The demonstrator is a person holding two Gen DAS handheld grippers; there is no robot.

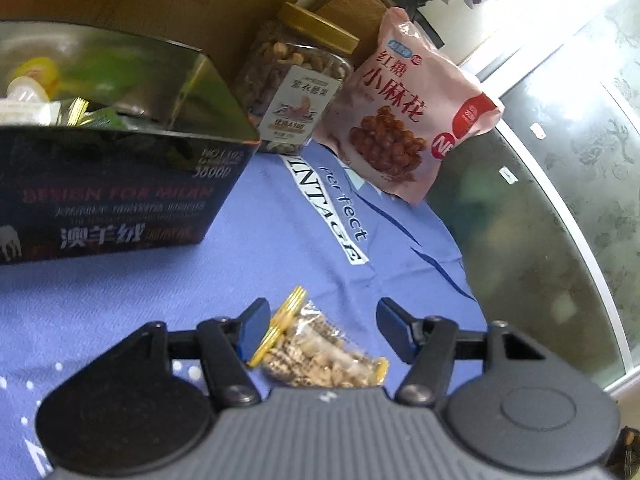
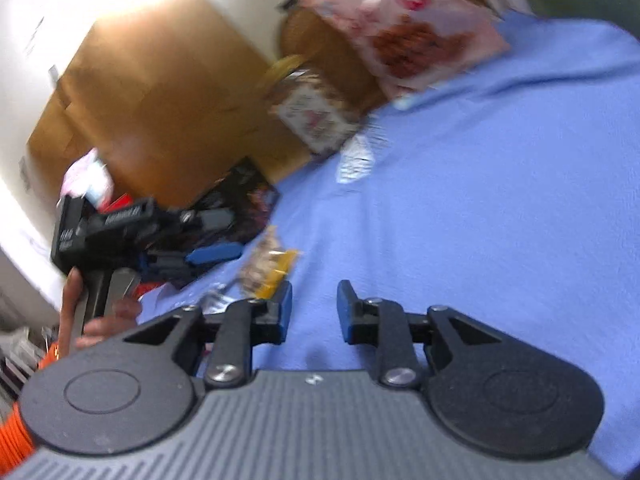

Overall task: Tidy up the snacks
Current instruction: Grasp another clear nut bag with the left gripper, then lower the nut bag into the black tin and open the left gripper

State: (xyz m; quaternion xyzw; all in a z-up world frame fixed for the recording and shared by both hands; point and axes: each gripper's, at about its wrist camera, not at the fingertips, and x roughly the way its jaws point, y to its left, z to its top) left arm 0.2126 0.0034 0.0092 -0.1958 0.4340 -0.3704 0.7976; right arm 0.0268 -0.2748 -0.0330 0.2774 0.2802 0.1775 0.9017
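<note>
The left gripper (image 1: pixel 320 330), jaws apart, straddles the small clear gold-edged snack packet (image 1: pixel 320 354) near the dark open box (image 1: pixel 120 200), likely to grasp it, while the right gripper (image 2: pixel 314 312) waits empty, jaws apart.

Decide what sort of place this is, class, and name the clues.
Probably a home: a table under a blue cloth, store-bought snacks like the nut jar and pink bag, and a cardboard box by the wall.

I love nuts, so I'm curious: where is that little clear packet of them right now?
In the left wrist view, the small nut packet lies on the blue cloth between the open fingers of the left hand-held gripper, in front of the dark box.
</note>
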